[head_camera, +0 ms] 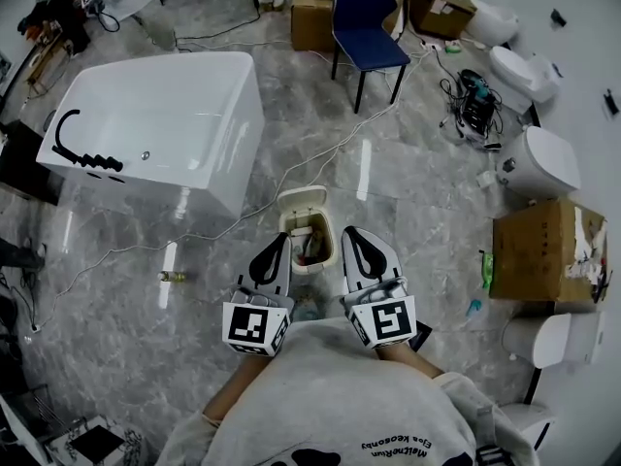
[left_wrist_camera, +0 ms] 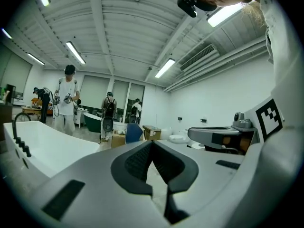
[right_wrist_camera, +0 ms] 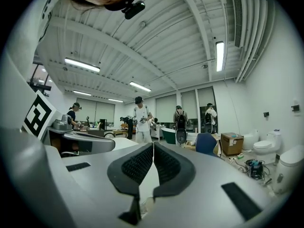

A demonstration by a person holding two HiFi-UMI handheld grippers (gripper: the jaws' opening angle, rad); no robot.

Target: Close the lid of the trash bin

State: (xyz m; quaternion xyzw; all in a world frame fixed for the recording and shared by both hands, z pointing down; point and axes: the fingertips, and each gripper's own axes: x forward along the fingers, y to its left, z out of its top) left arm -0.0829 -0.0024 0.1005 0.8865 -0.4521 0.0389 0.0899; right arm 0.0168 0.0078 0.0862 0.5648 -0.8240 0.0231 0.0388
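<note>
In the head view a small cream trash bin (head_camera: 309, 244) stands on the grey marble floor just ahead of the person. Its lid (head_camera: 301, 201) is tipped up and back, and rubbish shows inside. My left gripper (head_camera: 282, 238) hovers to the left of the bin, shut and empty. My right gripper (head_camera: 349, 232) is to the bin's right, also shut with nothing between its pads. Both point nearly level, so the left gripper (left_wrist_camera: 152, 144) and the right gripper (right_wrist_camera: 153, 146) in their own views look across the room over the bin, which is hidden there.
A white bathtub (head_camera: 160, 124) stands to the left and a blue chair (head_camera: 367, 17) ahead. A cardboard box (head_camera: 545, 250) and toilets (head_camera: 540, 163) line the right side. Cables cross the floor, and a small bottle (head_camera: 173, 277) lies at the left. People (right_wrist_camera: 141, 120) stand far off.
</note>
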